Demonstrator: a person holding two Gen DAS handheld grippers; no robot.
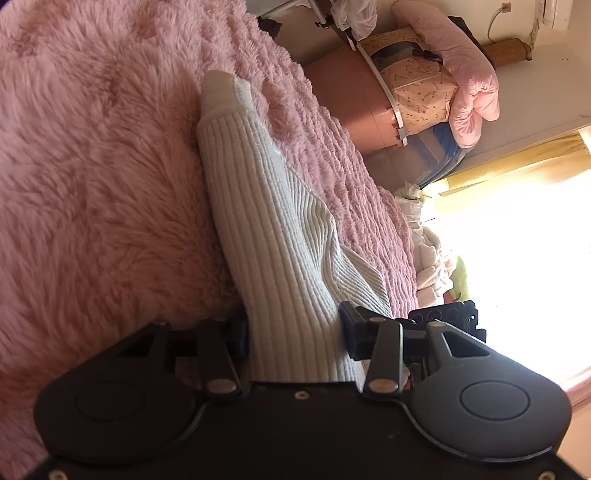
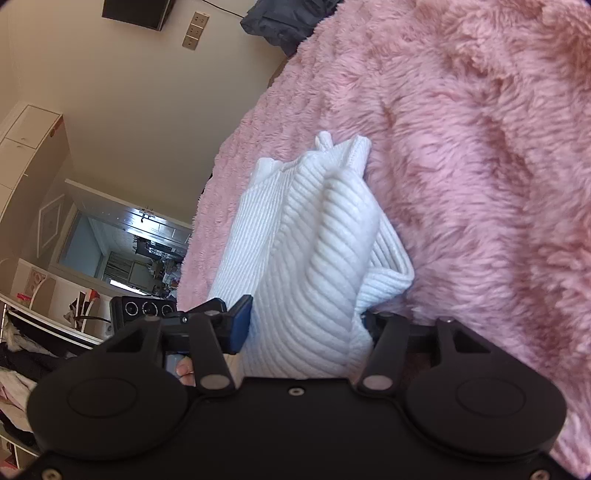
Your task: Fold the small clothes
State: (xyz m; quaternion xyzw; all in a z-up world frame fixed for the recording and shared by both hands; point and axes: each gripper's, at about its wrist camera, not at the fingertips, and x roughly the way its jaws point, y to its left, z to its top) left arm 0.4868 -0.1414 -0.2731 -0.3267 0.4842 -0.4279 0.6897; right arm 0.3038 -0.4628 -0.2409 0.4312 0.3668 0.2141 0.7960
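This is a bedroom in a home. A fluffy pink blanket [image 2: 461, 147] covers a bed. Rolled pink bedding [image 1: 469, 77] sits on bundled quilts by the wall, beside a sunlit window with a yellow curtain [image 1: 517, 155]. White cupboards [image 2: 26, 147], wall sockets [image 2: 195, 29] and a doorway [image 2: 140, 251] to another room are visible.

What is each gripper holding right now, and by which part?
Both hold the white ribbed knit garment: the left gripper and the right gripper each clamp a bunched near edge, above the pink fluffy blanket.
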